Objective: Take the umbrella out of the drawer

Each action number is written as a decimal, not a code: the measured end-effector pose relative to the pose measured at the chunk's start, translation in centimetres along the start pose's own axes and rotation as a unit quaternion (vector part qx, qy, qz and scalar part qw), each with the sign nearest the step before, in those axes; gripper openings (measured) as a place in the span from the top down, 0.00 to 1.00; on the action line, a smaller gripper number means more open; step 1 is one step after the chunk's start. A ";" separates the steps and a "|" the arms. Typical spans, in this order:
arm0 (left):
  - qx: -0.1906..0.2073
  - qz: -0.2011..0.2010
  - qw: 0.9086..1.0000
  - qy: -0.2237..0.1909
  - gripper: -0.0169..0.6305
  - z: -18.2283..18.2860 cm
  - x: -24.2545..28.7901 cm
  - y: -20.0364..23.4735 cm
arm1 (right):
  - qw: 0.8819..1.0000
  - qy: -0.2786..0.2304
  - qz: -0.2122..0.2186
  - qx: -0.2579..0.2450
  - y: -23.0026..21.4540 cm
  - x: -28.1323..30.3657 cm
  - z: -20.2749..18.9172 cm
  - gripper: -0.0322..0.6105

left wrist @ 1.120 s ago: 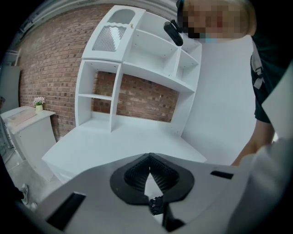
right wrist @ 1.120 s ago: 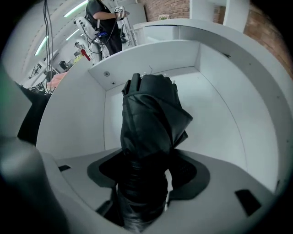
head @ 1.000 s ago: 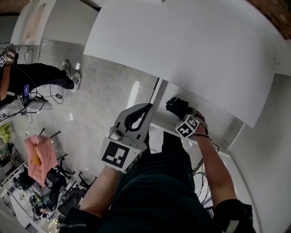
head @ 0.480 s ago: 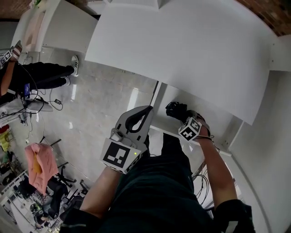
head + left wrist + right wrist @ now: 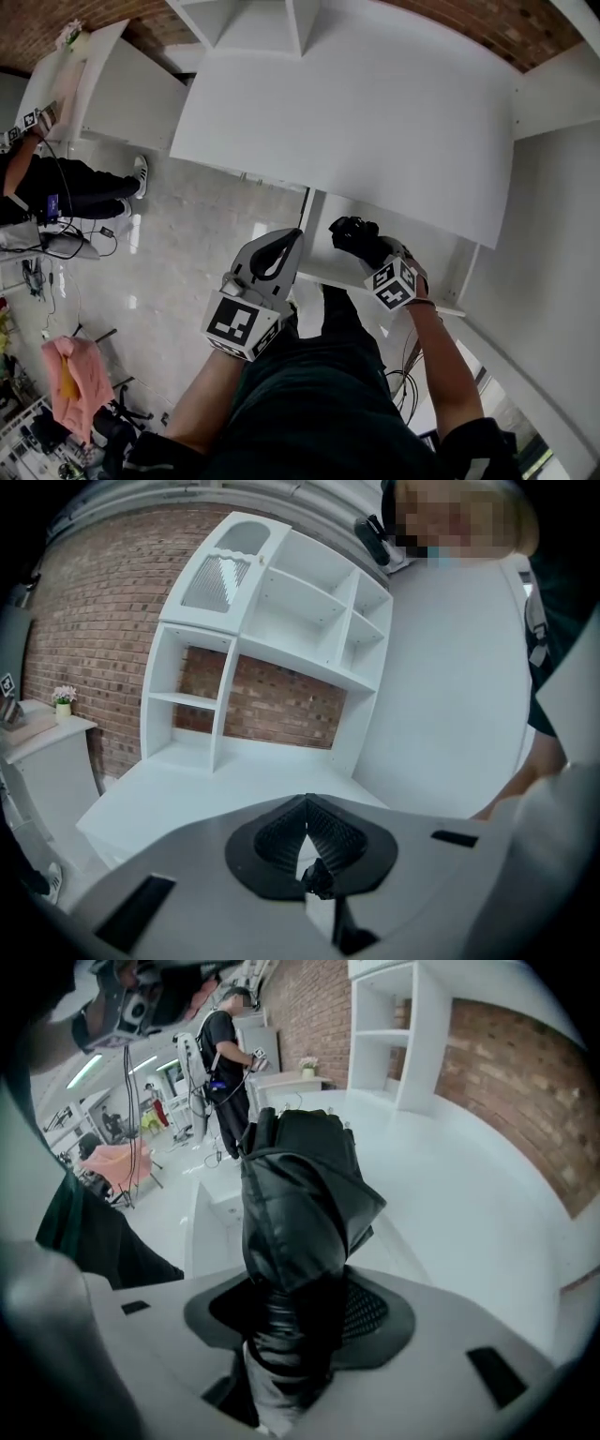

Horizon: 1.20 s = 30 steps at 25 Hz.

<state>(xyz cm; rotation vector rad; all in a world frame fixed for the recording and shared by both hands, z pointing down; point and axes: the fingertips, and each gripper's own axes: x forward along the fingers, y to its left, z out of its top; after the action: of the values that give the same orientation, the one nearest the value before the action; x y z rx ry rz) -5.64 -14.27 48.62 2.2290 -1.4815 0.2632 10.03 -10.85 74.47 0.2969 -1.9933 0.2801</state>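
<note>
At 1 o'clock, my right gripper point(image 5: 367, 249) has lifted the umbrella point(image 5: 302, 1199) from the drawer point(image 5: 214, 1215), jaws squeezing it. My left gripper point(image 5: 314, 853) has shut, empty jaws.

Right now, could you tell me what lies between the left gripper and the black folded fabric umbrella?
In the head view, only a bare strip of white panel separates the left gripper from the black folded fabric umbrella.

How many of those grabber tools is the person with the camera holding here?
2. The left gripper is at the head view's lower middle, jaws together and empty. The right gripper is just right of it, clamped on the folded black umbrella. None seems hidden.
</note>
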 end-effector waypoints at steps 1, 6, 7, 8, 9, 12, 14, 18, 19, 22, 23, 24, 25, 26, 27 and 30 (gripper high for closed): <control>-0.001 -0.003 1.000 -0.002 0.96 0.1 -0.4 -0.1 | 1.000 -0.014 -0.006 0.013 0.0 -1.1 0.8 0.62; -0.008 -0.019 1.000 -0.011 0.96 0.5 -1.9 -0.3 | 0.993 -0.089 -0.029 0.075 -0.2 -5.9 4.7 0.62; -0.009 -0.023 1.000 -0.011 0.96 0.5 -2.3 -0.5 | 0.990 -0.106 -0.033 0.085 0.0 -6.7 5.4 0.62; -0.010 -0.027 1.000 -0.009 0.96 0.5 -2.5 -0.6 | 0.987 -0.121 -0.037 0.094 0.1 -7.6 6.0 0.62; -0.011 -0.030 0.999 -0.006 0.96 0.5 -2.7 -0.8 | 0.985 -0.135 -0.043 0.102 0.1 -8.5 6.6 0.62; -0.008 -0.040 0.999 -0.001 0.96 0.7 -2.9 -1.1 | 0.976 -0.170 -0.066 0.121 0.1 -11.0 8.0 0.62; -0.003 -0.046 0.999 -0.001 0.96 1.0 -3.0 -1.2 | 0.970 -0.189 -0.082 0.131 0.1 -12.7 8.6 0.62; 0.006 -0.055 0.998 -0.006 0.96 2.2 -3.2 -1.5 | 0.957 -0.223 -0.111 0.147 0.1 -16.3 9.6 0.62; 0.006 -0.057 0.998 -0.007 0.96 2.5 -3.4 -1.7 | 0.954 -0.231 -0.116 0.150 0.2 -17.2 9.9 0.62; 0.007 -0.061 0.998 -0.012 0.96 3.5 -3.9 -2.3 | 0.944 -0.260 -0.129 0.158 0.5 -20.1 11.0 0.62; 0.008 -0.062 0.998 -0.014 0.96 3.9 -4.1 -2.4 | 0.940 -0.270 -0.134 0.159 0.5 -21.1 11.6 0.62; 0.008 -0.065 0.998 -0.017 0.96 4.3 -4.2 -2.5 | 0.936 -0.280 -0.139 0.160 0.5 -22.1 12.1 0.62; 0.008 -0.067 0.997 -0.020 0.96 4.6 -4.4 -2.7 | 0.932 -0.291 -0.145 0.160 0.5 -23.1 12.6 0.62; 0.008 -0.070 0.997 -0.024 0.96 5.0 -4.6 -2.9 | 0.928 -0.301 -0.152 0.161 0.6 -24.0 13.0 0.62; 0.009 -0.072 0.997 -0.028 0.96 5.3 -4.8 -3.1 | 0.923 -0.311 -0.158 0.162 0.6 -24.8 13.4 0.62; 0.020 -0.073 0.996 -0.040 0.96 6.7 -5.7 -3.4 | 0.909 -0.339 -0.175 0.165 1.1 -27.4 14.6 0.62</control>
<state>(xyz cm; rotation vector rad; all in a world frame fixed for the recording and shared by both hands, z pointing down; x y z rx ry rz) -5.39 -11.56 39.61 2.3916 -1.3556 0.1585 8.72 -12.33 43.43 1.0794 -2.5092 0.3097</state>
